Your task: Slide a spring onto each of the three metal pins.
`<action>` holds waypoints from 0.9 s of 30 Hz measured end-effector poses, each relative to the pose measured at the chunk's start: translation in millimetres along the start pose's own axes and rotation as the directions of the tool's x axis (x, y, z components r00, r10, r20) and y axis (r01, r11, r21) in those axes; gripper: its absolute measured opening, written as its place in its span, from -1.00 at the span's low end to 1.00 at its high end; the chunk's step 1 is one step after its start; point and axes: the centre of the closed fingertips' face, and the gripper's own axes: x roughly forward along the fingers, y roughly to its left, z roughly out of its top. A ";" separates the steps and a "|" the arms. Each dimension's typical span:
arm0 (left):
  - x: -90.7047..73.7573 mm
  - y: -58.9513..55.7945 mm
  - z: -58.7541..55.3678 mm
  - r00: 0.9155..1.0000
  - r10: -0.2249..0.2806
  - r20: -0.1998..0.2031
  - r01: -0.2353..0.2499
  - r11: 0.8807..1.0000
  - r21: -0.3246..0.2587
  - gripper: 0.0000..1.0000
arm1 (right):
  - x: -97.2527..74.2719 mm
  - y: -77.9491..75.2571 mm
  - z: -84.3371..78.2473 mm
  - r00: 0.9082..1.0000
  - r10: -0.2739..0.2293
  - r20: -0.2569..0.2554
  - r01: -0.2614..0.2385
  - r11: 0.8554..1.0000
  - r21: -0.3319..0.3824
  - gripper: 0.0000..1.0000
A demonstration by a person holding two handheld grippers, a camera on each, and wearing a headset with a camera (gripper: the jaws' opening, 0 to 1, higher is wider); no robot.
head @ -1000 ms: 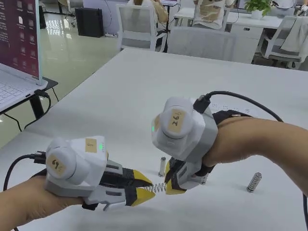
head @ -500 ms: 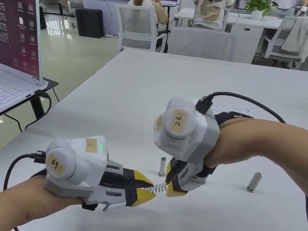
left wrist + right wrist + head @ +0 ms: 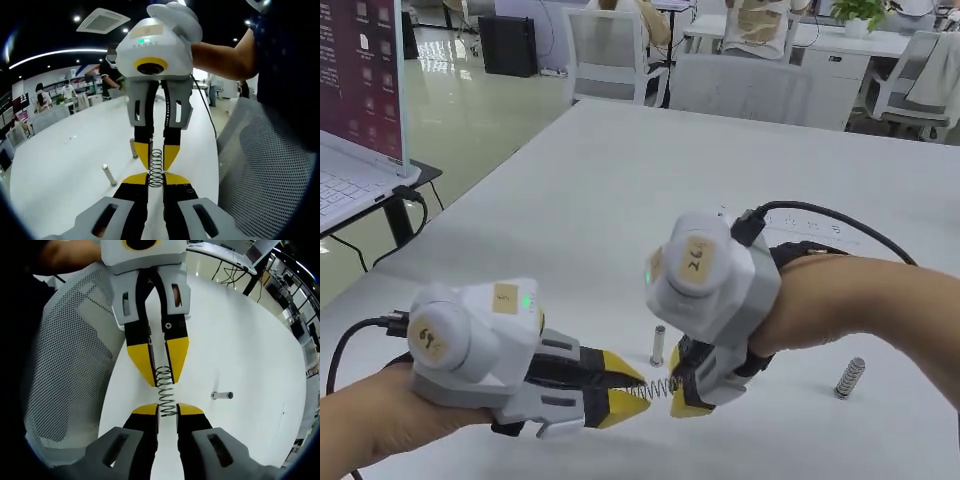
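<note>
A thin steel spring stretches level just above the white table, held at both ends. My left gripper is shut on its left end and my right gripper on its right end. In the left gripper view the spring runs from my own yellow tips up to the right gripper. From the right gripper view, the spring joins my tips to the left gripper. A bare metal pin stands upright just behind. Another pin wearing a spring stands to the right.
The white table stretches away ahead, with chairs at its far end. A laptop sits on a stand to the left. A grey mesh chair is close beside me. A cable trails from the right gripper.
My right gripper has sunk slightly and shifted a little to the right. The spring stays held between both grippers, and the pins have not moved.
</note>
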 end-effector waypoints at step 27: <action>1.1 -2.5 -5.6 1.000 -0.011 -0.025 0.011 1.000 0.000 -0.95 | -14.0 4.5 22.6 0.998 -0.012 0.063 0.014 1.000 -0.024 -0.82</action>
